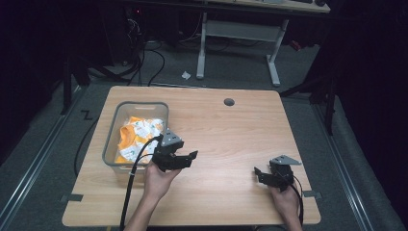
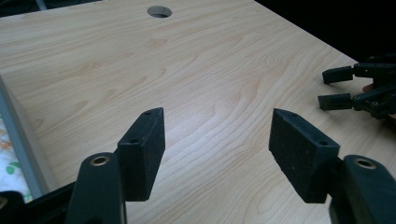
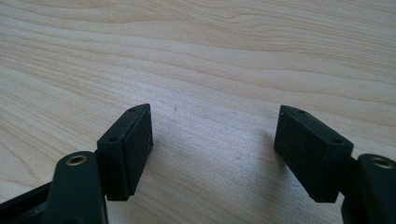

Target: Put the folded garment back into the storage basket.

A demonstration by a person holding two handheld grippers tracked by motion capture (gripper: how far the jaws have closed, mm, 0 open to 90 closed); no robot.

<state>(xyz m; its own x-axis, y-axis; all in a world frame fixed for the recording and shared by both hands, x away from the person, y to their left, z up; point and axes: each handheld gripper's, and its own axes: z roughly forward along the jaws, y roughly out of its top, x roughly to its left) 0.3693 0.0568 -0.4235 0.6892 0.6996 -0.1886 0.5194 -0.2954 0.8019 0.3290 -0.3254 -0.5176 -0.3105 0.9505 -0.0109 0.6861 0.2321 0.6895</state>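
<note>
A clear plastic bin (image 1: pixel 111 144) stands on the left part of the wooden table (image 1: pixel 226 130), holding orange and white cloth (image 1: pixel 137 137). My left gripper (image 1: pixel 192 156) hovers just right of the bin's front corner, pointing right, open with nothing between its pads (image 2: pixel 142 151). My right gripper (image 1: pixel 257 174) rests near the table's front right, pointing left, also open and empty; bare wood lies between its pads (image 3: pixel 130 144). In the left gripper view the right gripper (image 2: pixel 334 88) appears at the far right edge and the bin's wall (image 2: pixel 18 140) at the left.
A round cable hole (image 1: pixel 229 102) sits near the table's far edge. Beyond the table stand a white desk frame (image 1: pixel 240 38) and cables on the grey floor. Dark curtains close in both sides.
</note>
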